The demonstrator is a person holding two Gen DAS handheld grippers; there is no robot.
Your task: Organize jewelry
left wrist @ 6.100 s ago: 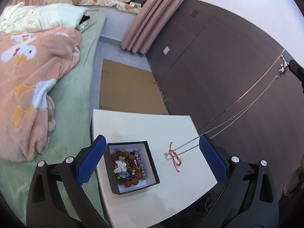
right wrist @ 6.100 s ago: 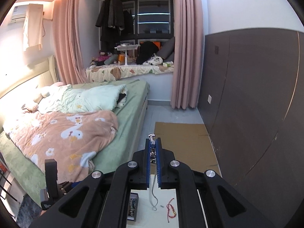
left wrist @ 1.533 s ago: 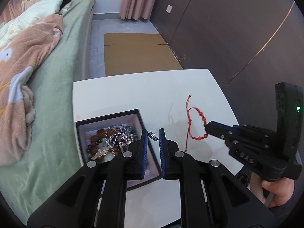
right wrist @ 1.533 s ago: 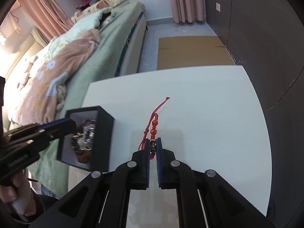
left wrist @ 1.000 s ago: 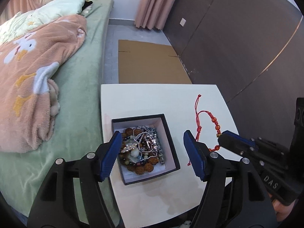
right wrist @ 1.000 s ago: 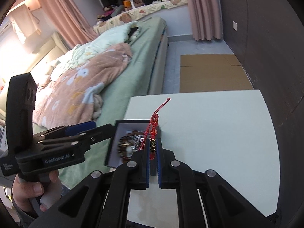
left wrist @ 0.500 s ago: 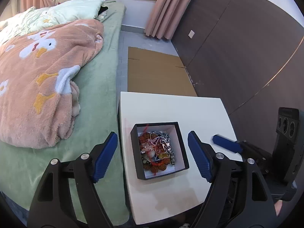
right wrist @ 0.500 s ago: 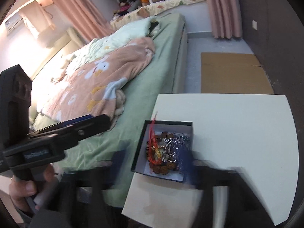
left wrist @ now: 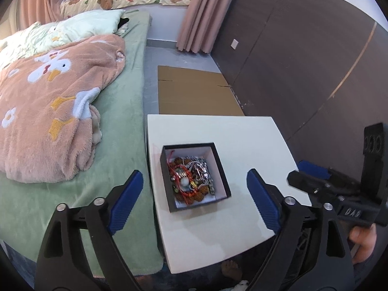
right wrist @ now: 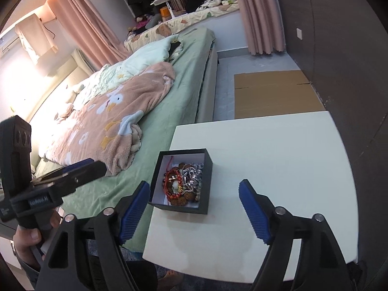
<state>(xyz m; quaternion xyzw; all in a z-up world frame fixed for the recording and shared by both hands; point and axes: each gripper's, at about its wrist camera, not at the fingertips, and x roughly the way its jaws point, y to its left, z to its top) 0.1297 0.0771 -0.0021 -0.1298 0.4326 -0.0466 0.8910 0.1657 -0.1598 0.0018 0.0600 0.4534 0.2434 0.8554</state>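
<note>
A black jewelry box [left wrist: 219,167] with a white inside stands on the white table [left wrist: 247,135]; it also shows in the right wrist view [right wrist: 205,195]. It holds beaded bracelets, a silver chain [left wrist: 200,169] and the red string bracelet [left wrist: 180,173], which lies on top at the left [right wrist: 172,175]. My left gripper [left wrist: 194,194] is open and empty, held above and in front of the box. My right gripper [right wrist: 194,200] is open and empty, above the box and table.
A bed with a green sheet [left wrist: 126,111] and a peach duck-print blanket [left wrist: 48,111] runs along the table's left side. A flat cardboard sheet [left wrist: 196,94] lies on the floor beyond. A dark panelled wall [left wrist: 303,60] is on the right.
My right gripper carried the red bracelet over the box, opened and dropped it in. My left gripper let the silver chain into the box, opened wide and drew back.
</note>
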